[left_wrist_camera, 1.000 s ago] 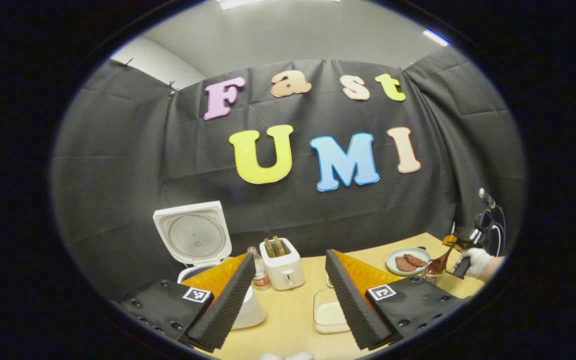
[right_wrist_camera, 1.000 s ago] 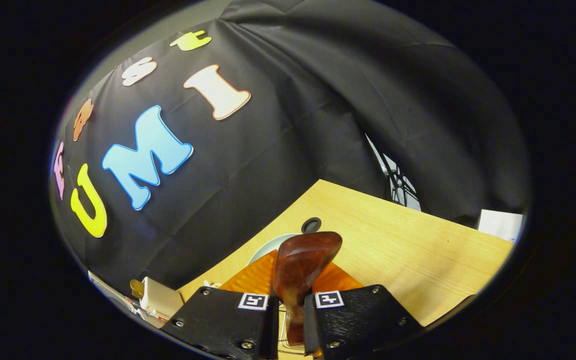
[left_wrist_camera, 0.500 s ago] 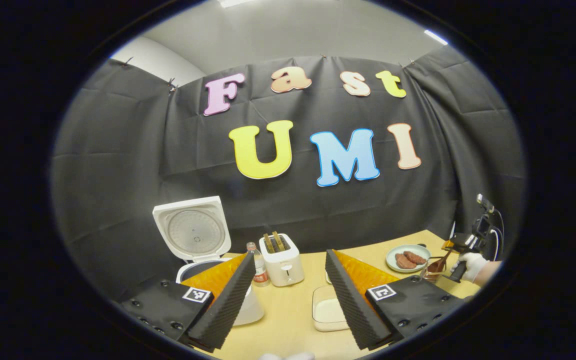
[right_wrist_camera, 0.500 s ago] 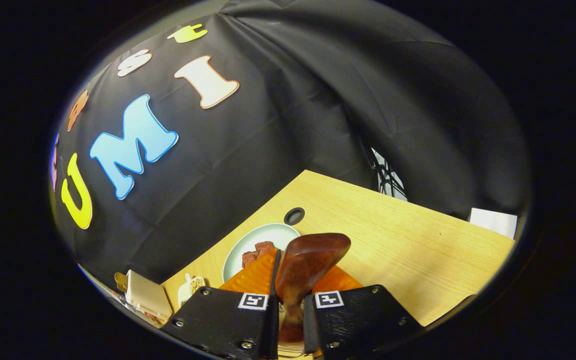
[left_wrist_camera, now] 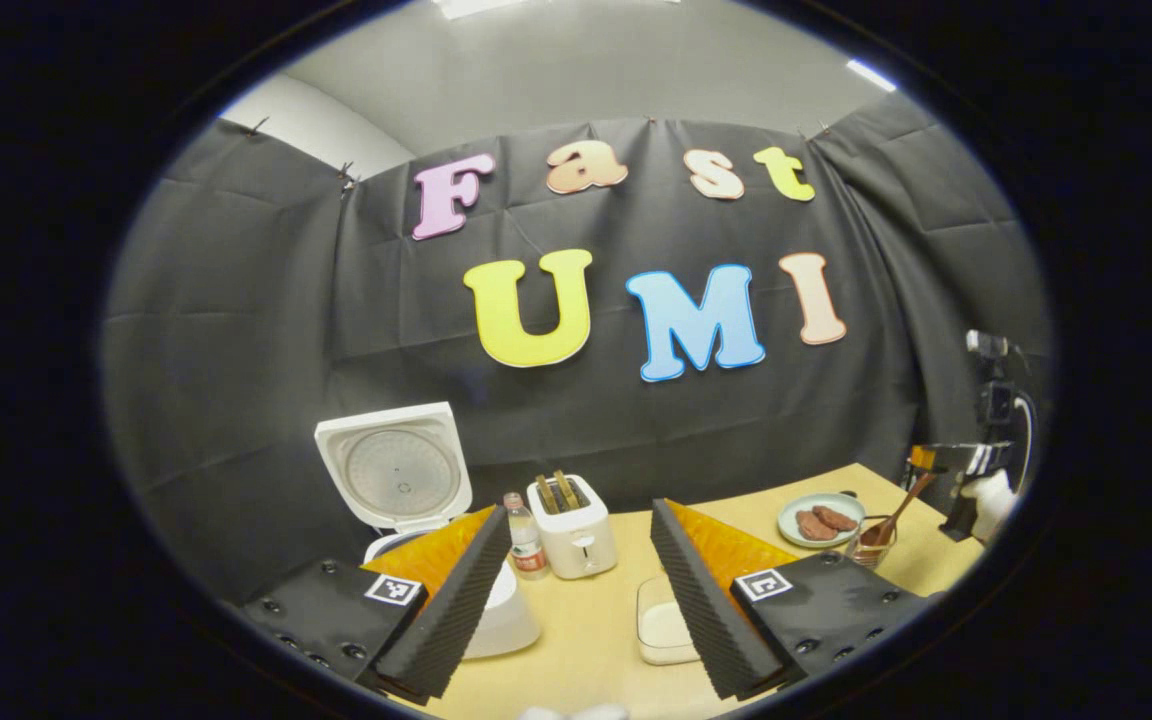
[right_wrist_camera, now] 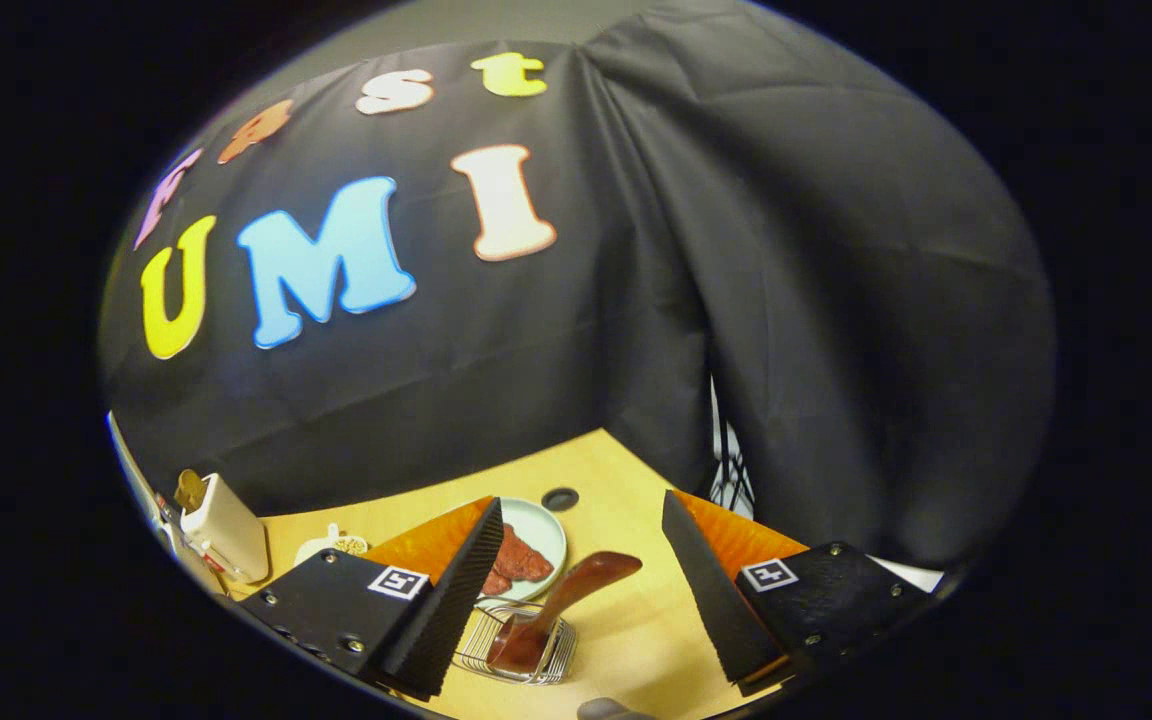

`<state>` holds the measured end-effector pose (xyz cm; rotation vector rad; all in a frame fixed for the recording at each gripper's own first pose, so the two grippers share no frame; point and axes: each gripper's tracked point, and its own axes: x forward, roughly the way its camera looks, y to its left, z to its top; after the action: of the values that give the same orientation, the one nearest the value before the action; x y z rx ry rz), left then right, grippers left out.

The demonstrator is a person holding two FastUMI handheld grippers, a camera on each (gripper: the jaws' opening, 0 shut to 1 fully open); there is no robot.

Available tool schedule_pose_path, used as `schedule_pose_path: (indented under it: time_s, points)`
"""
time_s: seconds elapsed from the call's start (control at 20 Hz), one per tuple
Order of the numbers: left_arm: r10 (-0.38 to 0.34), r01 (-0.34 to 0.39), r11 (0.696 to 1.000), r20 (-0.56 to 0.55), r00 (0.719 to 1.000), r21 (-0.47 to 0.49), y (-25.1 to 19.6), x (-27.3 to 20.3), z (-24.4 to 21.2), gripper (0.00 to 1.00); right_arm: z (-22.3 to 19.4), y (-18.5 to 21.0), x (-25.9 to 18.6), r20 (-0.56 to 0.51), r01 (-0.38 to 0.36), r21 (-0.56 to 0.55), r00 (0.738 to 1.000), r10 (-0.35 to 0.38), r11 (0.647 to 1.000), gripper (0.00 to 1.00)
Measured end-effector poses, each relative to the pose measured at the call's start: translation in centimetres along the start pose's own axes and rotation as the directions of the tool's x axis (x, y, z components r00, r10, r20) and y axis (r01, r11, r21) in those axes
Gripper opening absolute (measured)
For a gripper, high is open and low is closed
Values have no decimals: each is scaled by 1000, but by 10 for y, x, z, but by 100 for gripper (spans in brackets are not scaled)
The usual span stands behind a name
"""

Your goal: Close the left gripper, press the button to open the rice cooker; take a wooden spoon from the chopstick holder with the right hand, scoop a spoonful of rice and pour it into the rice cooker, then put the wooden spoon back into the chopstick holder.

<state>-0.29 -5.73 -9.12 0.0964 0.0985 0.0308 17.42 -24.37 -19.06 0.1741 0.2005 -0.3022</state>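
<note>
In the left gripper view the rice cooker [left_wrist_camera: 416, 520] sits far left on the table [left_wrist_camera: 586, 640], lid up. Right of it a bottle [left_wrist_camera: 526, 548], then the toaster [left_wrist_camera: 573, 525]. A tray [left_wrist_camera: 661, 632] lies in front, toward the right. Farther right a plate [left_wrist_camera: 804, 508], and just beside it the chopstick holder [left_wrist_camera: 868, 543] with the wooden spoon [right_wrist_camera: 556, 610] standing tilted in it, in front of the plate.
</note>
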Motion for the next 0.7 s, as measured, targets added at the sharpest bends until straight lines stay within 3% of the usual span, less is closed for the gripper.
schedule_pose_path:
  time_s: [0.1,0.3,0.55,0.7]
  points:
    - [0,0,1000,8,1000,-3,7,2,3,99,35,21,-40,72,-38,-85,996,44,996,98]
    - [23,-23,1000,20,1000,-13,32,10,6,99,72,85,-120,132,-178,-83,973,188,980,98]
    - [76,-75,995,10,997,-60,73,24,6,99,63,162,-199,121,-341,-122,927,355,932,98]
    - [99,-98,992,12,995,-82,92,32,12,99,63,186,-226,130,-376,-160,909,397,913,97]
